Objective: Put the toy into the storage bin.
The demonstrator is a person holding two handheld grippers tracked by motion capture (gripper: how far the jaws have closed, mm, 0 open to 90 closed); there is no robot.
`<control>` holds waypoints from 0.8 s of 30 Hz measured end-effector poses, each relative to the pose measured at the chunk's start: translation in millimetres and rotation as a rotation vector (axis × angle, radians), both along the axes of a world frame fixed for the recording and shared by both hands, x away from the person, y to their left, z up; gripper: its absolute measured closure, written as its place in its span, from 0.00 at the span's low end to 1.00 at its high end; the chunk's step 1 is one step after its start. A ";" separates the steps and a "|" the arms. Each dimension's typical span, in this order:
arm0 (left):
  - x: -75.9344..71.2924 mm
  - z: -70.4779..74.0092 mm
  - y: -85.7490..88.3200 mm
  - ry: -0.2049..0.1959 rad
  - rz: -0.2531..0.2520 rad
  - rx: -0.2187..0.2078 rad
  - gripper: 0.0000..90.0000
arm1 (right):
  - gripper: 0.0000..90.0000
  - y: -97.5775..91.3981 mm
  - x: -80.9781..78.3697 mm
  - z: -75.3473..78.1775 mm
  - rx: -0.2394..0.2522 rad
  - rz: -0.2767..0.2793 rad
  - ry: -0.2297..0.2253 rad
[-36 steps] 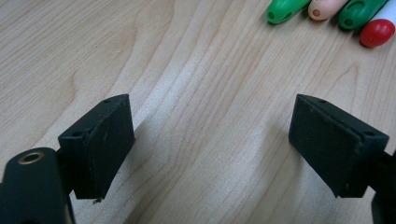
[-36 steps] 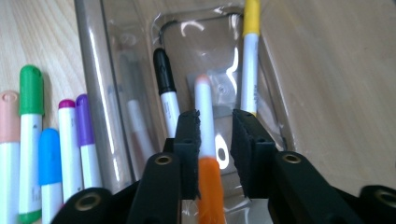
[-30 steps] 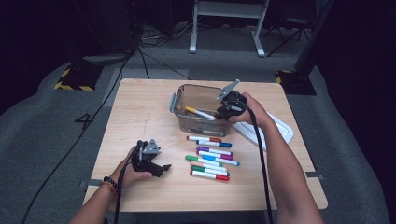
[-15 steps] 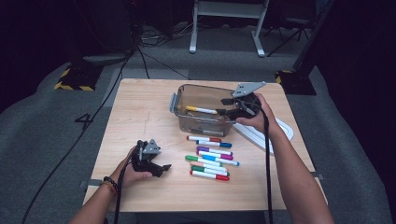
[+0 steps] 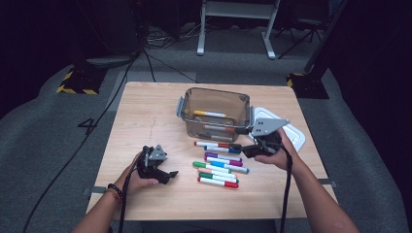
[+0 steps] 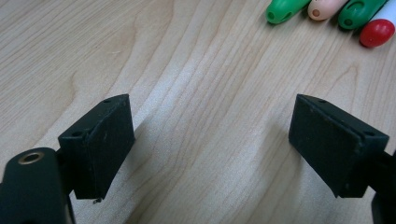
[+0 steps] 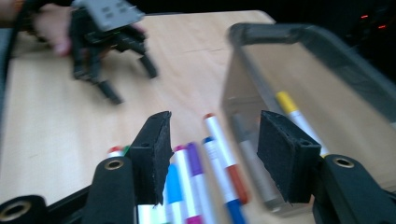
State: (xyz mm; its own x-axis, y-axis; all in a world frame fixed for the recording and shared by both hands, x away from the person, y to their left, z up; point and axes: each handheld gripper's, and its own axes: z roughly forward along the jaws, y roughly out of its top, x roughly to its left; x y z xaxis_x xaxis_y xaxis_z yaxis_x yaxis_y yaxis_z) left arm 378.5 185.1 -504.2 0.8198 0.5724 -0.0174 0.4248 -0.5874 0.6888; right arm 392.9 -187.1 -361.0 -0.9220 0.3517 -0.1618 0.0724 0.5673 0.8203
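Observation:
Several coloured markers (image 5: 219, 163) lie in rows on the wooden table (image 5: 145, 116), in front of a clear plastic bin (image 5: 190, 97). The bin holds a yellow-capped marker (image 5: 209, 114) and another marker beneath it. My right gripper (image 5: 241, 148) hovers at the right end of the marker rows. Its jaws have just been opening and nothing is pinched between them. In the right gripper view it (image 7: 212, 126) looks over the markers (image 7: 219, 154), with the bin (image 7: 308, 56) to the right. My left gripper (image 5: 169, 176) rests open on the table left of the markers, with bare wood between its jaws (image 6: 212, 107).
A white lid (image 5: 295, 133) lies right of the bin, behind the right hand. Marker caps (image 6: 322, 11) show at the top right of the left gripper view. The table's left half and far edge are bare wood. Cables trail from both grippers.
The right gripper has left the bin's rim, moving right and then toward the person to the markers' right end, and its jaws have parted. The left gripper has stayed put.

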 end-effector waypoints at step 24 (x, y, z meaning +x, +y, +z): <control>-0.1 0.0 -0.1 0.000 0.001 0.000 0.16 | 0.62 6.7 -58.4 -103.0 -0.126 0.130 0.168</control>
